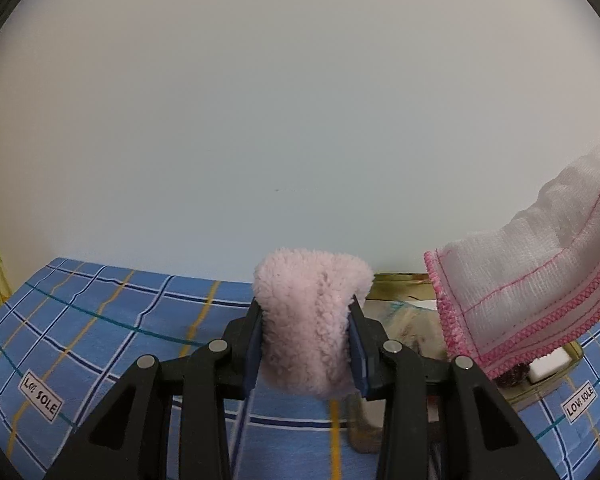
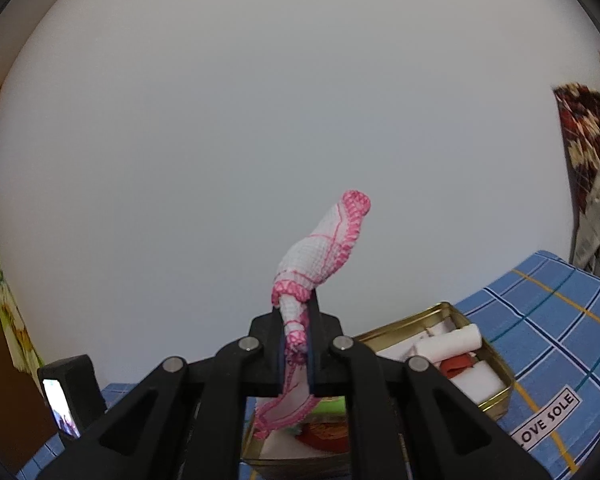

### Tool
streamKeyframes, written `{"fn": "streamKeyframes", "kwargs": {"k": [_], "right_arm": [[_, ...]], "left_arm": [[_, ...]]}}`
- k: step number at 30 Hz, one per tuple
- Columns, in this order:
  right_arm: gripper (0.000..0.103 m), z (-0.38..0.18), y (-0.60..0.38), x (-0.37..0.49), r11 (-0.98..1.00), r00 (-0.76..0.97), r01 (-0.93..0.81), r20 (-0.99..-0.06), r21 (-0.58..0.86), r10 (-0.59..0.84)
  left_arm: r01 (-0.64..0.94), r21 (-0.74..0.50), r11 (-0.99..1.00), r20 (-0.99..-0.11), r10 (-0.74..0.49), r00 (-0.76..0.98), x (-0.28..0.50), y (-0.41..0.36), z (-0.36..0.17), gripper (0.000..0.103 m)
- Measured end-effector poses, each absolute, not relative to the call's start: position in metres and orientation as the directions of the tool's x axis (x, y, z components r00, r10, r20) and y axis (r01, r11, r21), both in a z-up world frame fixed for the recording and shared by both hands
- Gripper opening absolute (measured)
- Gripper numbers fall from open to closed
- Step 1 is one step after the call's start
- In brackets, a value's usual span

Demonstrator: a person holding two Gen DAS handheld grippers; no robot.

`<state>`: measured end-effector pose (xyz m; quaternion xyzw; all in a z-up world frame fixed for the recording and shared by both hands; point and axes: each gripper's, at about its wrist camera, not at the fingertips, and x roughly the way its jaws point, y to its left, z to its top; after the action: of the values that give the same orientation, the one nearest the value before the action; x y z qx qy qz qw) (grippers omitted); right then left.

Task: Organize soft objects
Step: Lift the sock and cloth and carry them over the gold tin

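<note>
Right now my left tongs (image 1: 306,344) squeeze a fluffy pink cloth (image 1: 312,320). The cloth bulges up above the tips and is held up in the air. My right tongs (image 2: 296,344) are pinched almost all the way closed on a white cloth with pink stitching (image 2: 320,256). One end sticks up past the tips and the other end hangs down below. Under both of them is a blue checked sheet (image 1: 100,320) with little "LOVE SOLE" labels. A gold tin box (image 2: 496,360) sits on it, with rolled white cloths (image 2: 452,342) and something red inside. Behind everything is a plain white wall (image 1: 300,120).
</note>
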<state>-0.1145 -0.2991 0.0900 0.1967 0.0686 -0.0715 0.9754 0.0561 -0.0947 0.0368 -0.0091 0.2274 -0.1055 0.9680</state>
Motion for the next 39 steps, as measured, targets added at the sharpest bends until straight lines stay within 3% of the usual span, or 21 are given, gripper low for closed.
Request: {"fn": "streamKeyframes", "kwargs": {"k": [24,32,39], "right_arm": [[0.007,0.068,-0.394,-0.114,0.76,0.963,0.235,-0.25,0.606,-0.099],[0.007,0.055,-0.395,-0.084,0.784,0.934,0.284,-0.345,0.553,-0.095],[0.007,0.042,-0.38,-0.06,0.851,0.877,0.35,-0.455,0.393,-0.151]], "left_arm": [[0.329,-0.052,0.943,-0.462,-0.315,0.829,0.101,-0.16,0.007,0.039],[0.345,-0.048,0.937,-0.49,-0.323,0.81,0.142,-0.162,-0.019,0.039],[0.347,-0.052,0.936,-0.52,-0.322,0.791,0.174,-0.16,-0.031,0.039]]}}
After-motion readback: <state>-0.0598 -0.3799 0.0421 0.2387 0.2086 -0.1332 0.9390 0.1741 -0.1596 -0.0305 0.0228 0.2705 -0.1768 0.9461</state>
